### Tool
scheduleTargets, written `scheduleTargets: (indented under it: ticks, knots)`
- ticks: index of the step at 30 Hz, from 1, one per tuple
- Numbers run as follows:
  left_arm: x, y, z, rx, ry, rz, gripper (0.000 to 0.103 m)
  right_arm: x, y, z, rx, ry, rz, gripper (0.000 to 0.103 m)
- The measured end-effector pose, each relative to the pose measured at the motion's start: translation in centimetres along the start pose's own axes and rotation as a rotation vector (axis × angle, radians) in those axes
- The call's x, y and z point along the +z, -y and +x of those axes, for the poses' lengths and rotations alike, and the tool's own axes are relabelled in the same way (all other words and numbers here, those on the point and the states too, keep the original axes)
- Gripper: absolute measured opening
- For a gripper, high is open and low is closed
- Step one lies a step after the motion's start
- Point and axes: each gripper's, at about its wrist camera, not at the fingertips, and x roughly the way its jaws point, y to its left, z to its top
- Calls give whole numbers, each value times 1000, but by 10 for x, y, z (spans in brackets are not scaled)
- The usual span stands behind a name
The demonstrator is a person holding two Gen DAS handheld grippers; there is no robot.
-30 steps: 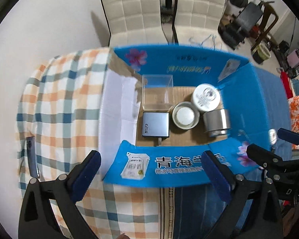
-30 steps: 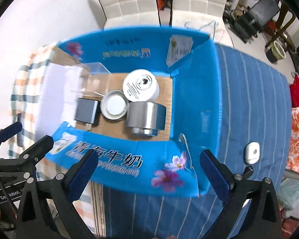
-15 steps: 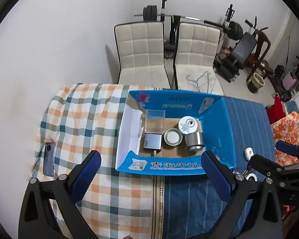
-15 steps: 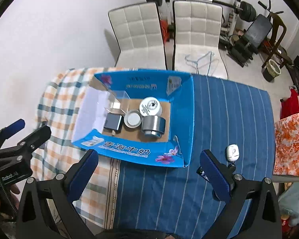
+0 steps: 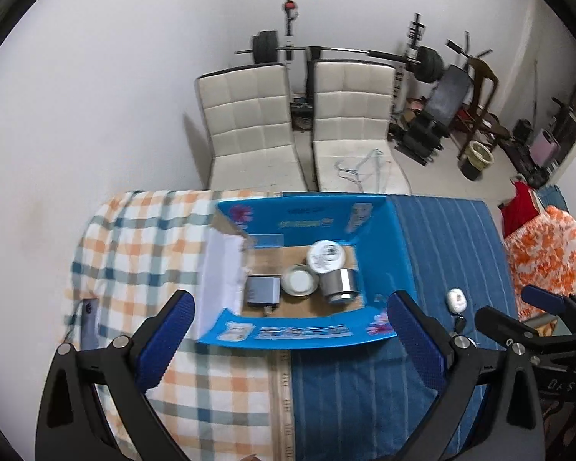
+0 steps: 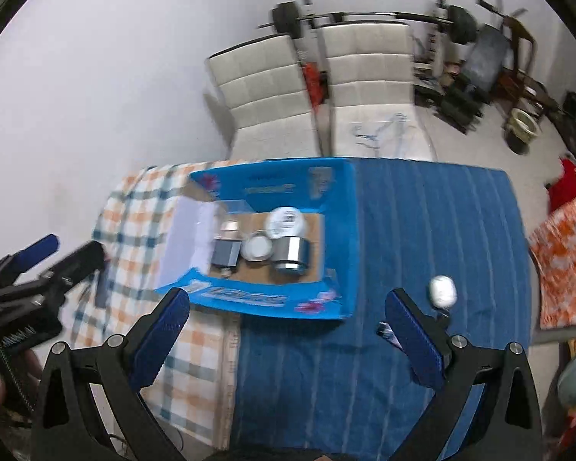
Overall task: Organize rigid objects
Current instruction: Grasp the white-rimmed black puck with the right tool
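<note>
A blue cardboard box (image 5: 380,230) (image 6: 341,211) lies open on the table. Inside it are a grey charger block (image 5: 263,290) (image 6: 224,251), a round tin (image 5: 297,280) (image 6: 256,247), a white round lid (image 5: 325,255) (image 6: 286,221), a metal cylinder (image 5: 340,286) (image 6: 292,253) and a clear plastic box (image 5: 267,240). My left gripper (image 5: 288,342) is open and empty, high above the box's near flap. My right gripper (image 6: 286,334) is open and empty, high above the blue cloth.
A small white device (image 5: 456,300) (image 6: 443,291) lies on the blue striped cloth right of the box. A phone (image 5: 89,322) lies on the checked cloth at left. Two white chairs (image 5: 249,126) stand behind the table, with gym gear (image 5: 441,88) beyond.
Both grippers have pulled up and back from the box, so the whole table and room now show. The objects in the box have not moved.
</note>
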Motion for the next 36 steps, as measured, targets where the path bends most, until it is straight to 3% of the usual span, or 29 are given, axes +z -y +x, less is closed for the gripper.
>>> scheduleTargets:
  ticks: [3, 8, 13, 19, 21, 23, 27, 32, 36]
  knots:
    - [-5, 44, 24, -23, -14, 60, 103, -21, 55, 4, -68, 8, 98, 103]
    - [-25, 117, 72, 25, -29, 179, 103, -74, 166, 52, -187, -96, 305, 103]
    - [-60, 178, 124, -23, -171, 267, 103, -137, 251, 135, -136, -283, 498, 102]
    - [-78, 206, 138, 13, -246, 314, 103, -166, 265, 192, -90, -352, 516, 101]
    - [-80, 209, 143, 29, -262, 329, 103, -167, 263, 205, -94, -356, 508, 97]
    - [-80, 211, 146, 30, -271, 332, 103, -169, 263, 216, -109, -370, 502, 83]
    - [-82, 224, 153, 17, -290, 346, 103, -164, 266, 219, -129, -351, 480, 80]
    - [-81, 254, 168, -67, -295, 376, 103, -170, 308, 204, -172, -374, 523, 80]
    - [-83, 290, 202, -181, -362, 430, 103, -178, 345, 192, -180, -389, 562, 80]
